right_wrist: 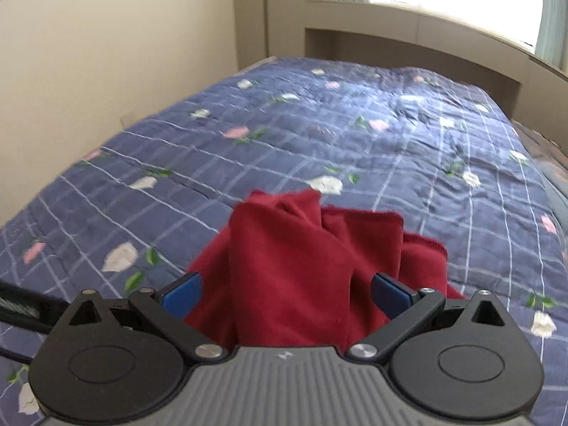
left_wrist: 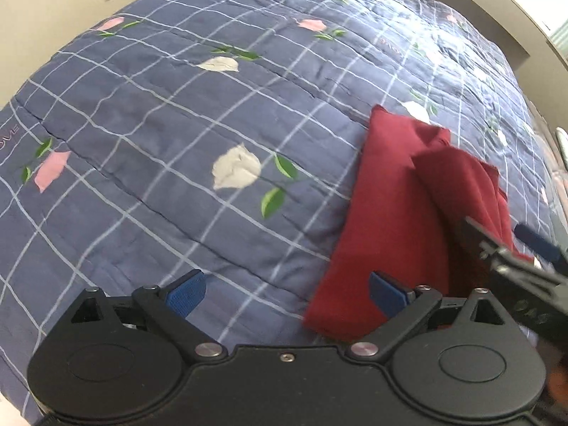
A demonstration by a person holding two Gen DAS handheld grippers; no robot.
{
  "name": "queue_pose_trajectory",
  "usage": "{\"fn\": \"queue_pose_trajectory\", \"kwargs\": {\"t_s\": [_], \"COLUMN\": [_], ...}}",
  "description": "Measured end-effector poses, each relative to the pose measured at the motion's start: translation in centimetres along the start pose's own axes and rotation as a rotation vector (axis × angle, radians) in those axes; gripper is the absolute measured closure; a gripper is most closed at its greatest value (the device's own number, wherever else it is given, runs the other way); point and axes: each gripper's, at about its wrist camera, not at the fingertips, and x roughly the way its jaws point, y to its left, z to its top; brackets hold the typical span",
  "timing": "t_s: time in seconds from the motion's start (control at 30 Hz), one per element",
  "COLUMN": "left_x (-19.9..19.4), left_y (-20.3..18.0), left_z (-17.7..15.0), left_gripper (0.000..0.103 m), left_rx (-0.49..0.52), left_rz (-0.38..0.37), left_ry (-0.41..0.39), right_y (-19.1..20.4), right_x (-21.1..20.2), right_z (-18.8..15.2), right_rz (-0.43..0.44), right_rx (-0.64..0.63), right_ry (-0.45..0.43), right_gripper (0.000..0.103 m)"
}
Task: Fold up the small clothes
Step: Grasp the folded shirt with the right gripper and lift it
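With the partly folded red garment (right_wrist: 301, 266) lying bunched on the quilted bed (left_wrist: 177, 113), both the left gripper (left_wrist: 287, 293) and right gripper (right_wrist: 285, 293) stand wide-jawed and empty, so regrasping an edge likely comes next.

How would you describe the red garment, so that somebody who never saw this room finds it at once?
Start at the bed, covered by a blue checked quilt with flower prints. On its near part lies the dark red garment, loosely bunched. It is the only plain red thing there; the flowers around it are white or pink.
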Motion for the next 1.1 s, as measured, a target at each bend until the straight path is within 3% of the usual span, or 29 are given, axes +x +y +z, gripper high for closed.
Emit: {"fn": "queue_pose_trajectory", "kwargs": {"t_s": [0.1,0.3,0.37,0.47,0.6,0.67,0.73,0.87,0.9,0.93,0.97,1.03,1.1], "left_x": [0.0,1.0,1.5,2.0,2.4,2.6,2.7,3.2,3.3,3.3,3.4,3.4,3.3], "left_y": [0.2,0.1,-0.1,-0.8,-1.3,-1.7,-1.8,-2.2,-2.3,-2.4,-2.5,-2.7,-2.9], "left_z": [0.3,0.5,0.6,0.6,1.0,1.2,1.3,1.5,1.5,1.5,1.6,1.6,1.7], "left_gripper": [0.005,0.005,0.005,0.005,0.005,0.005,0.005,0.005,0.005,0.005,0.005,0.005,0.005], "left_rx": [-0.018,-0.092,-0.108,-0.11,-0.101,-0.095,-0.091,-0.084,-0.083,-0.082,-0.082,-0.079,-0.069], "left_rz": [-0.014,-0.053,-0.059,-0.05,-0.042,-0.039,-0.038,-0.029,-0.027,-0.026,-0.025,-0.024,-0.029], "left_ry": [0.0,0.003,0.007,0.006,0.008,0.006,0.005,0.012,0.013,0.014,0.014,0.013,0.009], "right_y": [-1.8,-5.8,-7.1,-8.8,-10.9,-12.0,-12.6,-13.0,-13.1,-13.3,-13.5,-13.6,-13.8], "right_x": [-0.2,-2.3,-3.0,-3.7,-3.9,-3.9,-3.9,-3.0,-2.6,-2.2,-2.0,-1.8,-2.4], "right_z": [-0.5,-1.8,-2.2,-2.8,-3.7,-4.0,-4.3,-4.3,-4.3,-4.4,-4.5,-4.5,-4.6], "right_rz": [0.024,0.049,0.054,0.032,-0.017,0.008,0.045,0.056,0.052,0.053,0.047,0.05,0.068], "right_rx": [0.115,0.28,0.334,0.391,0.437,0.471,0.494,0.506,0.519,0.538,0.557,0.576,0.594], "right_ry": [-0.009,-0.076,-0.098,-0.115,-0.095,-0.091,-0.098,-0.065,-0.049,-0.035,-0.023,-0.01,-0.026], "right_gripper": [0.002,0.037,0.062,0.076,0.071,0.049,0.039,0.038,0.041,0.053,0.073,0.092,0.095]}}
